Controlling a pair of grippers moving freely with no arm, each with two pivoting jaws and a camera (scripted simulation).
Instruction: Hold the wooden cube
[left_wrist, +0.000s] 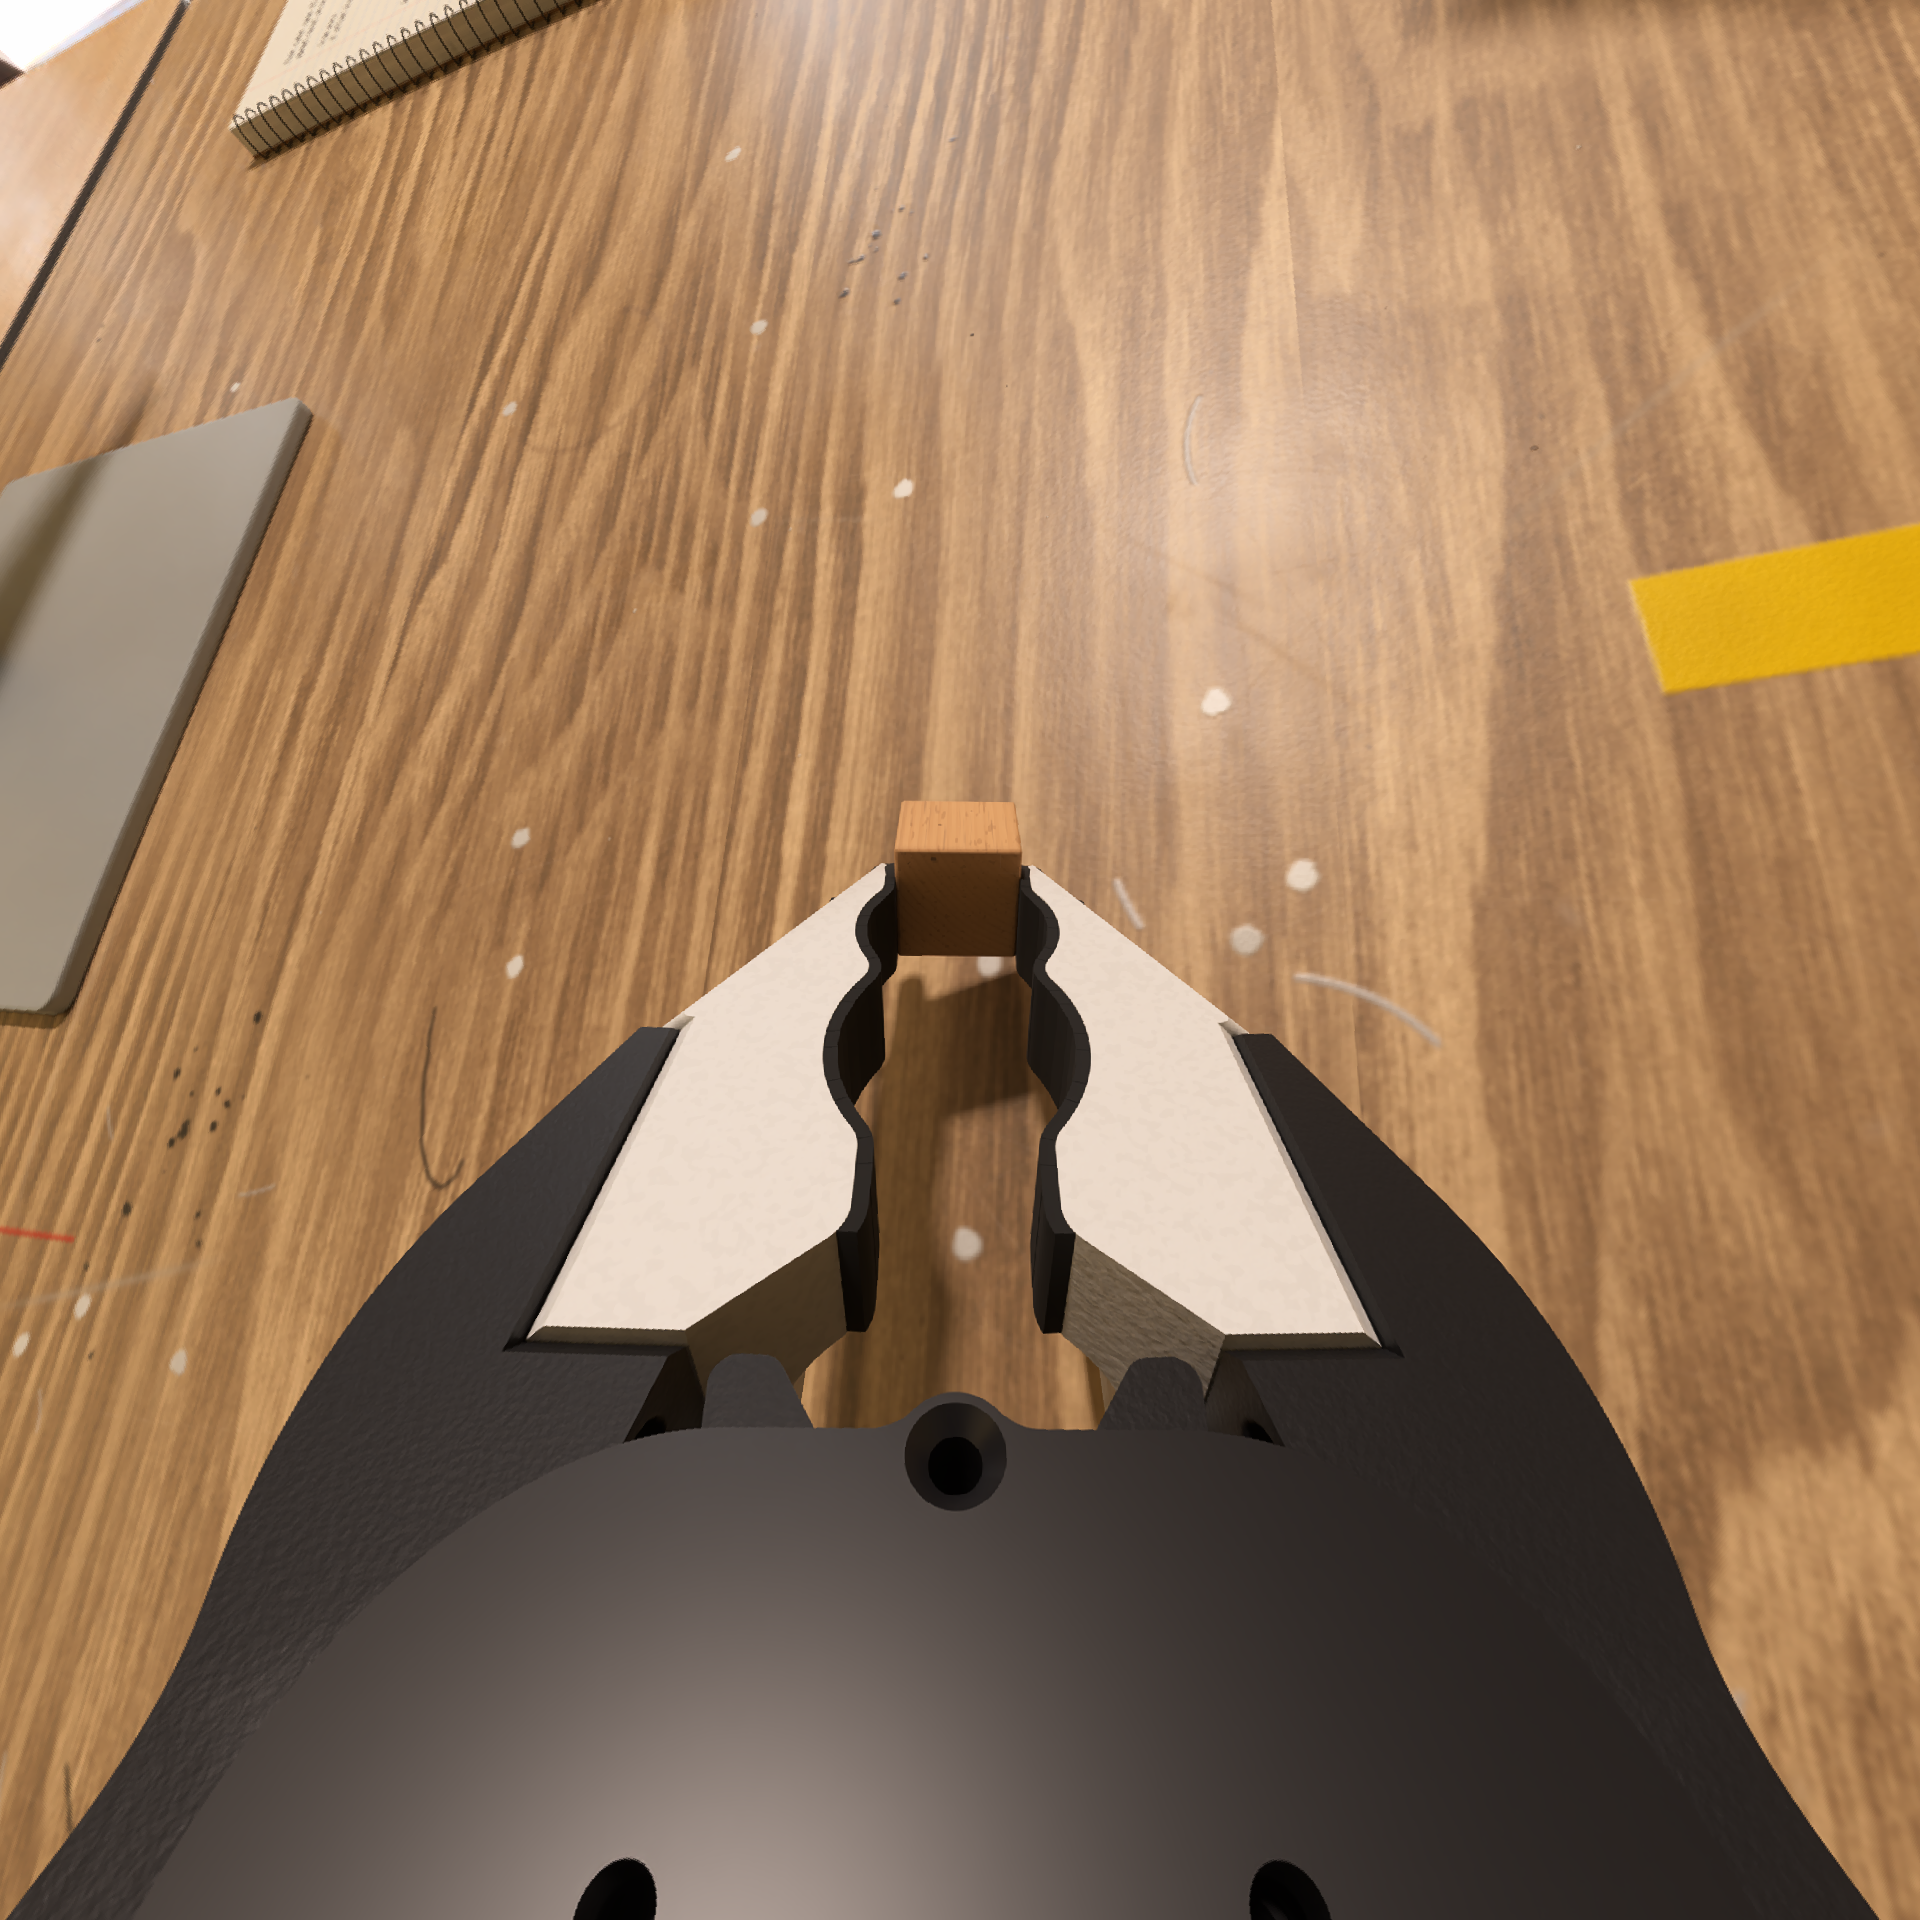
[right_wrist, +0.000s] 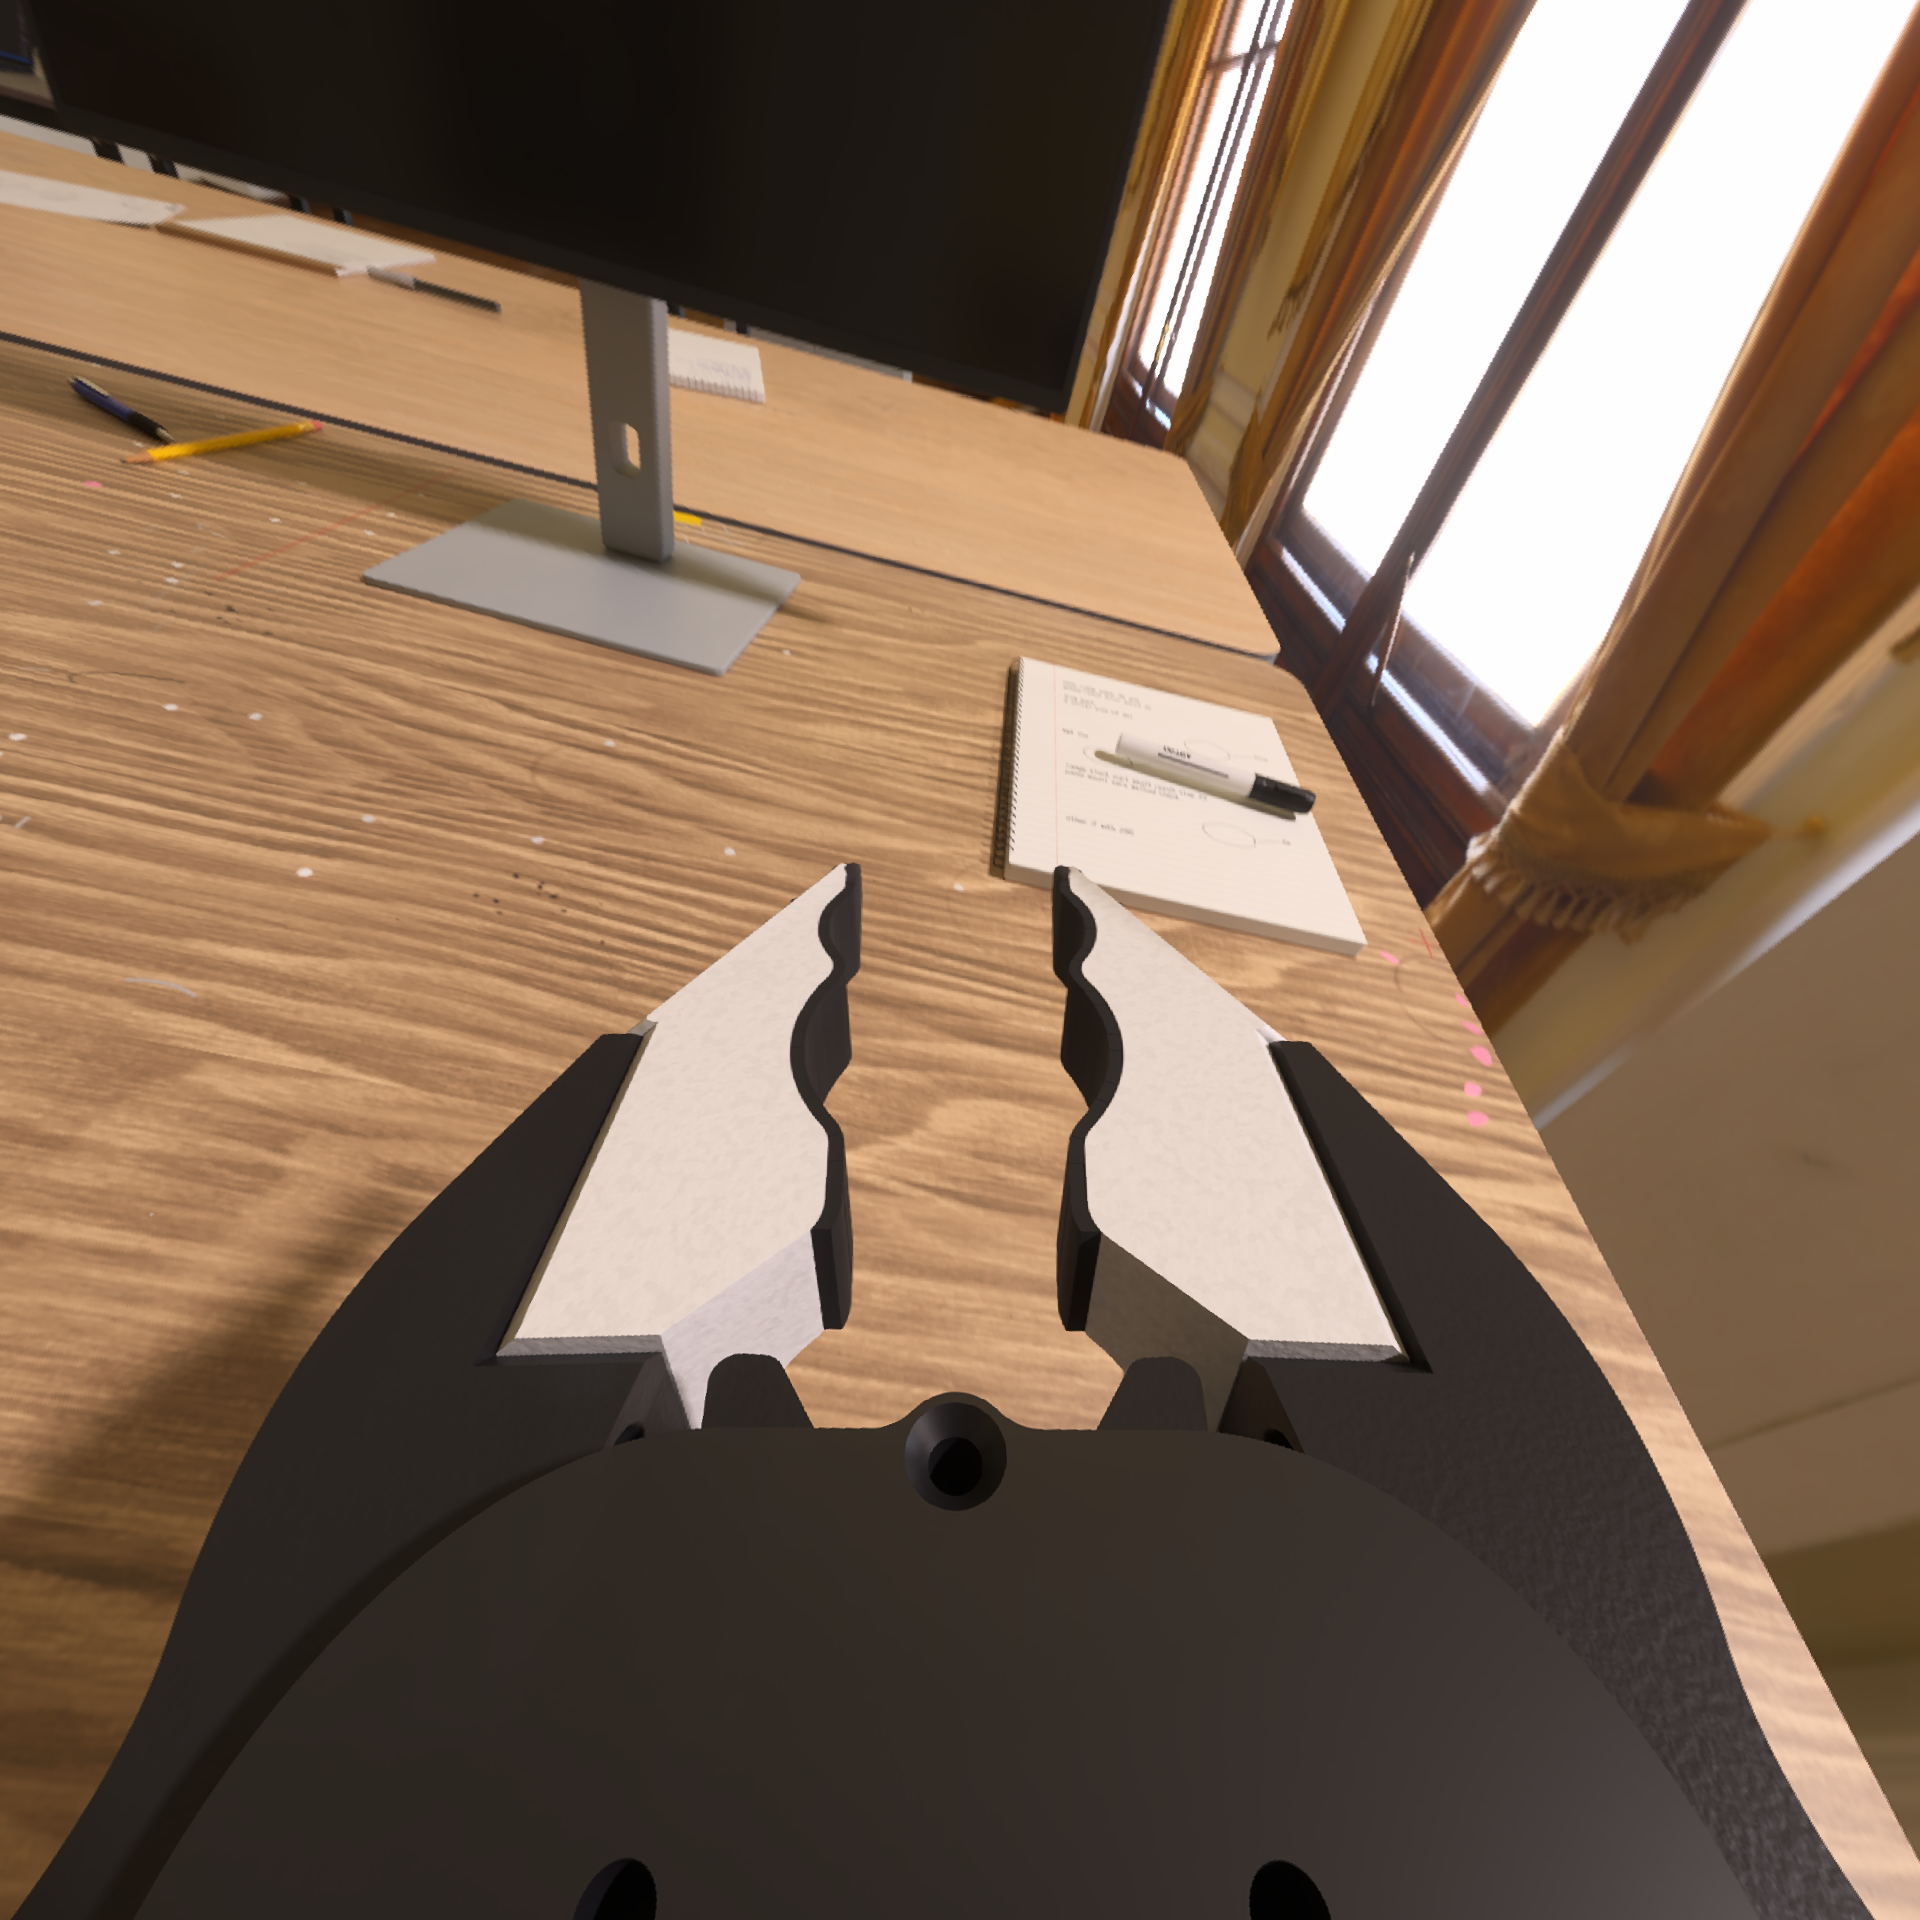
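A small wooden cube (left_wrist: 956, 883) is between the fingertips of my left gripper (left_wrist: 956, 906). Both black pads press its sides, so the gripper is shut on it. The cube hangs above the wooden desk (left_wrist: 1143, 468) and casts a shadow below it. My right gripper (right_wrist: 956, 904) is open and empty, hovering over the desk (right_wrist: 416, 831). The cube does not show in the right wrist view.
In the left wrist view a grey monitor base (left_wrist: 114, 675) lies at left, a spiral notebook (left_wrist: 395, 62) at top left, a yellow tape strip (left_wrist: 1787, 613) at right. In the right wrist view a monitor (right_wrist: 582, 156) on its stand (right_wrist: 592, 582), a notebook (right_wrist: 1164, 810) with a marker (right_wrist: 1216, 769), a pencil (right_wrist: 223, 442), a pen (right_wrist: 120, 407) and the desk's right edge show.
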